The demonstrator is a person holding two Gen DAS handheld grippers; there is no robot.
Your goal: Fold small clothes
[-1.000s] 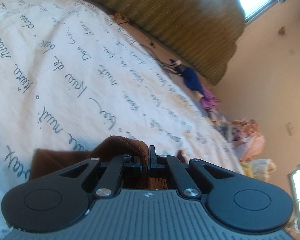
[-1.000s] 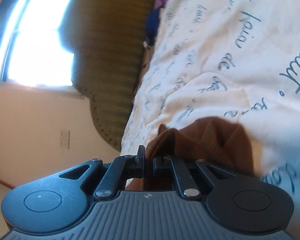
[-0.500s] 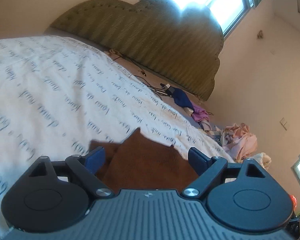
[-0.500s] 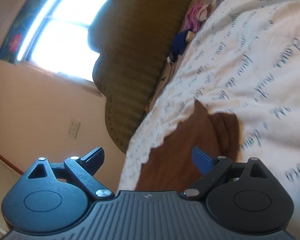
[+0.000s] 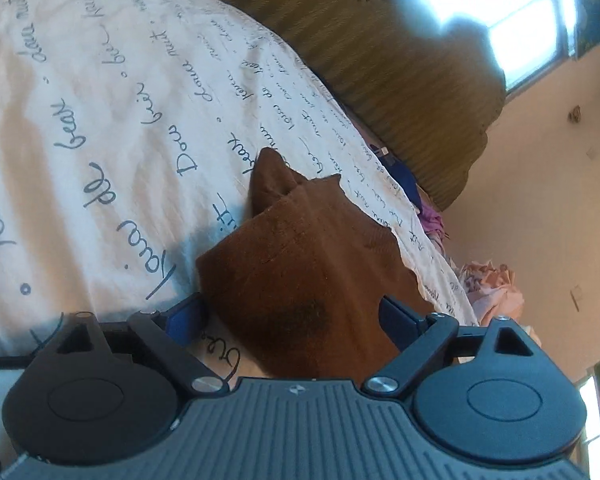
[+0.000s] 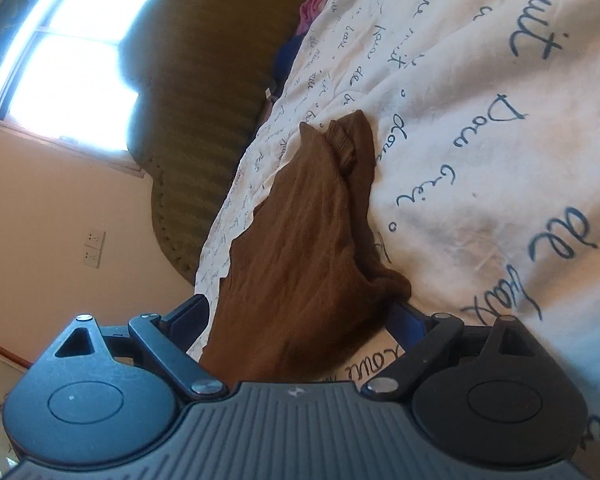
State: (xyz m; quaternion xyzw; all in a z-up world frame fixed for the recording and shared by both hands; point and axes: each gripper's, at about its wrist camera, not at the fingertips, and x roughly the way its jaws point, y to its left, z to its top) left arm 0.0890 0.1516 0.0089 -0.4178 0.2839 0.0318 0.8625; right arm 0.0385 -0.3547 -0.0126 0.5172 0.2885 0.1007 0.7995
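A small brown knitted garment (image 5: 312, 264) lies folded on the white bedspread with blue handwriting print (image 5: 100, 120). It also shows in the right wrist view (image 6: 308, 248), with a ribbed cuff at its far end. My left gripper (image 5: 290, 316) is open, its blue-padded fingers wide apart just above the near end of the garment, holding nothing. My right gripper (image 6: 300, 318) is open in the same way over the garment's other near end, holding nothing.
An olive-green ribbed headboard (image 5: 400, 72) stands beyond the bedspread (image 6: 480, 120). A blue and a pink cloth (image 5: 428, 216) lie at the bed's far edge. A heap of pink clothes (image 5: 492, 292) lies by the wall. A bright window (image 6: 72, 60) is behind.
Both grippers were shut on the brown garment a second ago. They opened and let it go onto the bedspread, then drew back a little.
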